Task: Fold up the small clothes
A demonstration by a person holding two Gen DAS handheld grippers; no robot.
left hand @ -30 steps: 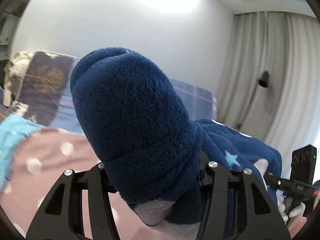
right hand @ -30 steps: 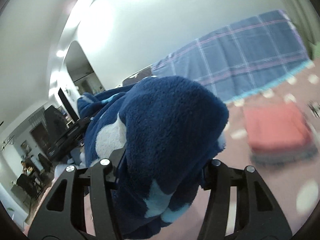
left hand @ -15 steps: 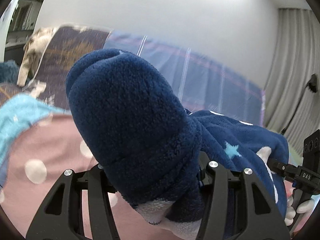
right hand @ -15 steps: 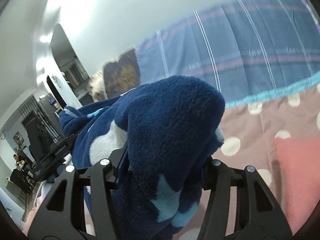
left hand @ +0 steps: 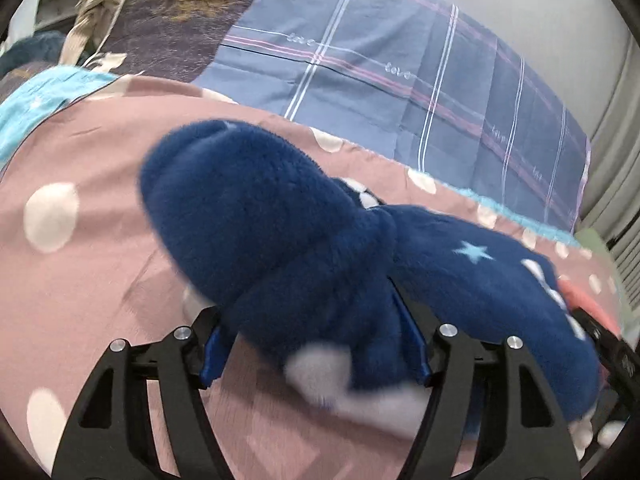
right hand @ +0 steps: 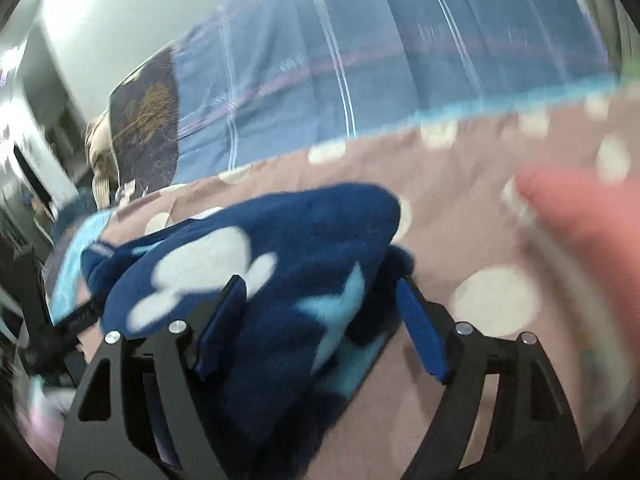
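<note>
A navy fleece garment (left hand: 276, 232) with white clouds and light blue stars is stretched between both grippers, low over the pink dotted bedspread (left hand: 80, 264). My left gripper (left hand: 316, 344) is shut on one bunched end of it. My right gripper (right hand: 320, 320) has its jaws wide apart, and the garment's other end (right hand: 256, 264) lies slack between the blue pads, resting on the bedspread (right hand: 440, 216). The right gripper also shows at the far right of the left wrist view (left hand: 608, 344).
A blue plaid blanket (left hand: 400, 64) and a dark printed pillow (left hand: 168, 12) lie at the back of the bed. A folded red-pink cloth (right hand: 580, 216) lies to the right. A light blue cloth (left hand: 36, 96) lies at the left edge.
Both grippers have tipped down from facing the wall to the bed, lowering the garment onto the bedspread. The right gripper's jaws have opened and the cloth has slackened between them.
</note>
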